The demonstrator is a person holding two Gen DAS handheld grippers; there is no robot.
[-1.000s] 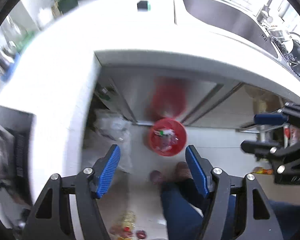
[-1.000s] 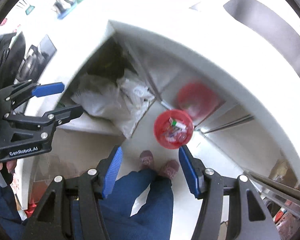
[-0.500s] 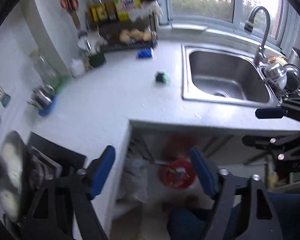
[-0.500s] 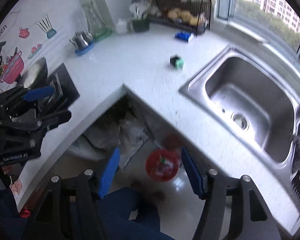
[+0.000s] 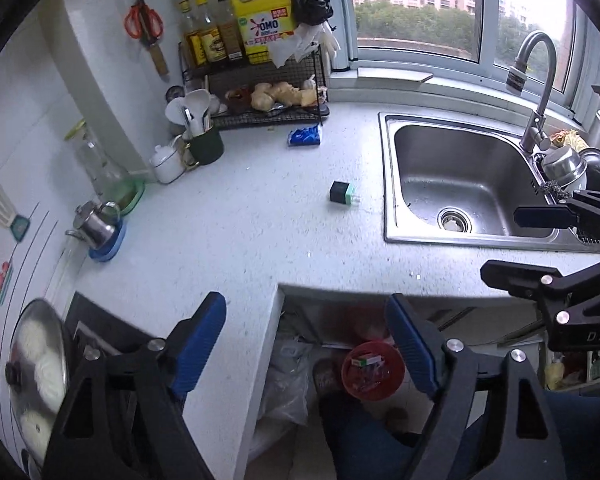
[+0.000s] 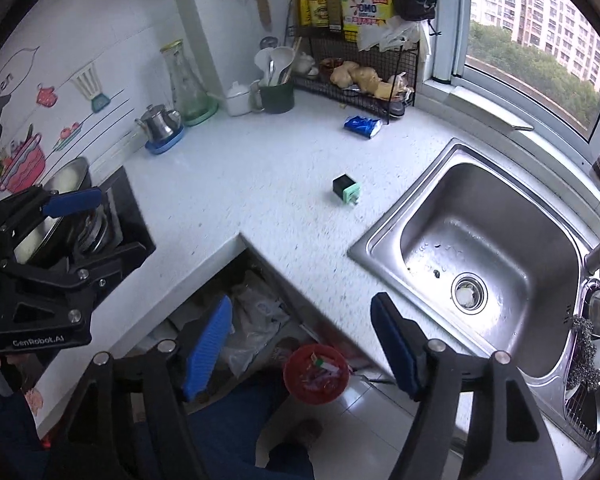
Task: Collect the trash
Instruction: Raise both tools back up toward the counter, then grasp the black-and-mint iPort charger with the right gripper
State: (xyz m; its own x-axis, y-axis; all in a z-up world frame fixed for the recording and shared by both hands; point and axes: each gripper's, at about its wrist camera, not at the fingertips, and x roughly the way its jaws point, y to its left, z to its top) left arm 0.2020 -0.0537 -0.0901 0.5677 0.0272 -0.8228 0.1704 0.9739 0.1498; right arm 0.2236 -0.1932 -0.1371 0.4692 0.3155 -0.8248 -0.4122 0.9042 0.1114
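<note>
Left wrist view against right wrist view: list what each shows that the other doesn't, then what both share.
Only the left wrist view shows the faucet spout and the right gripper from the side. Only the right wrist view shows the left gripper from the side. Both show the blue wrapper, the small black-and-green box, the sink and the red trash bin on the floor.
</note>
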